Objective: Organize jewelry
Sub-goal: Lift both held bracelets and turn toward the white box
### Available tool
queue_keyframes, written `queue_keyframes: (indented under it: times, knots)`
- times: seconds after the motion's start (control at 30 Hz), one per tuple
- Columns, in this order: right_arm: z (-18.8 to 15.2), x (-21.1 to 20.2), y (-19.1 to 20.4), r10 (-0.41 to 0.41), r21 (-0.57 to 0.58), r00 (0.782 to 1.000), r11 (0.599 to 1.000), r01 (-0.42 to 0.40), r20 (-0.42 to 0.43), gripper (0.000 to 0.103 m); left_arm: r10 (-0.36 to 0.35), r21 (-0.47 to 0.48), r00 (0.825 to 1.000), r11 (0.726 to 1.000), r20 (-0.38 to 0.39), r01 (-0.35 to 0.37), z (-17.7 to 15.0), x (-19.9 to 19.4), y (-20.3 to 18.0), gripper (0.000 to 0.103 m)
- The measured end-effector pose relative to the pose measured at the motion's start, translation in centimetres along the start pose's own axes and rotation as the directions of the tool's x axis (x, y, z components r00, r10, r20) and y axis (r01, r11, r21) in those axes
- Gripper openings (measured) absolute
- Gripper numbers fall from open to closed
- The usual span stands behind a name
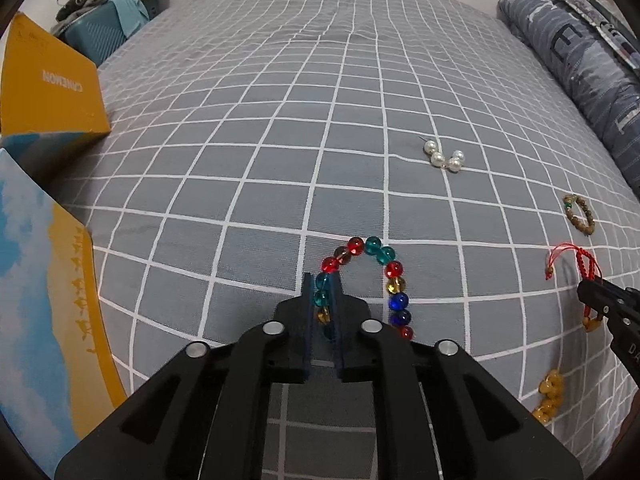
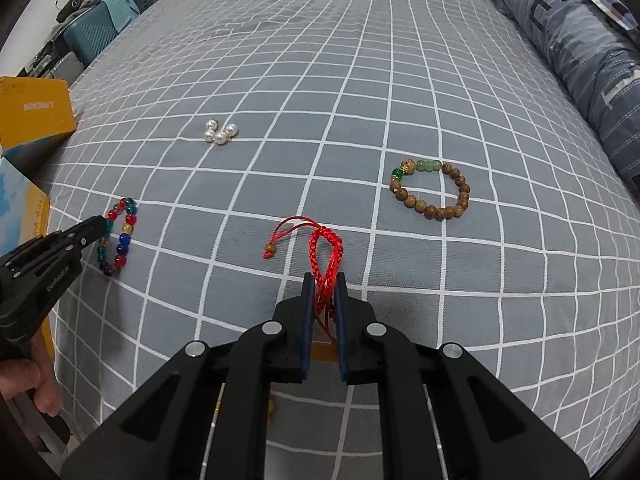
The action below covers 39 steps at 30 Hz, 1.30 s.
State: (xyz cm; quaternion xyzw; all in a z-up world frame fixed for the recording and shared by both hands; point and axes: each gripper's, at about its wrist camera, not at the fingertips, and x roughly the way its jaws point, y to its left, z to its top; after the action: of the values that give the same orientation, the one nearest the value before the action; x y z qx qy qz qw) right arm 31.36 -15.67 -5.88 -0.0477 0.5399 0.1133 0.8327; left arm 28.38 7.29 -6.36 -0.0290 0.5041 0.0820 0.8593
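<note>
With the left gripper (image 1: 322, 300) pinched on the glass-bead bracelet (image 1: 370, 280) and the right gripper (image 2: 323, 292) pinched on the red braided cord bracelet (image 2: 326, 256), both on the bed (image 1: 280, 120), lift each slowly so neither slips free.

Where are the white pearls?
The pearls lie loose on the checked bed, far from both claws. In the right wrist view they sit up on the left, beyond the colourful bracelet and right of the yellow box.
</note>
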Motion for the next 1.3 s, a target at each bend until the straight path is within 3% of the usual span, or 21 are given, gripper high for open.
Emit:
queue_keyframes:
  times: [0.07,0.13,0.33,0.4,0.43,1.0,1.3]
  knots:
    - [0.0,0.3,0.0,0.000,0.002,1.000,1.000,0.000,-0.004,0.009,0.013,0.007,1.000,1.000,0.006,-0.013,0.1,0.1,-0.1,0.013]
    - [-0.1,0.5,-0.1,0.002,0.004,1.000,1.000,-0.002,-0.008,0.009,0.014,-0.001,1.000,1.000,-0.001,-0.014,0.1,0.4,-0.1,0.023]
    - [0.0,0.4,-0.2,0.002,0.005,1.000,1.000,-0.002,-0.010,0.009,0.012,-0.005,1.000,1.000,-0.003,-0.012,0.0,1.1,0.0,0.024]
    - [0.0,0.3,-0.3,0.002,0.007,1.000,1.000,-0.002,-0.008,0.009,0.012,0.000,1.000,1.000,-0.006,-0.012,0.0,1.1,-0.1,0.020]
    - [0.0,0.3,-0.3,0.001,0.008,1.000,1.000,-0.001,-0.005,0.009,0.008,0.002,1.000,1.000,-0.007,-0.008,0.0,1.1,-0.1,0.009]
    - [-0.6,-2.1,0.1,-0.019,0.013,0.998,1.000,0.018,0.060,0.009,-0.053,0.019,0.994,0.998,0.097,0.051,-0.4,-3.9,-0.8,0.009]
    - [-1.6,-4.6,0.4,-0.025,0.025,0.992,0.999,0.022,0.126,0.009,-0.077,0.038,0.974,0.997,0.215,0.071,-1.2,-9.0,-1.3,0.009]
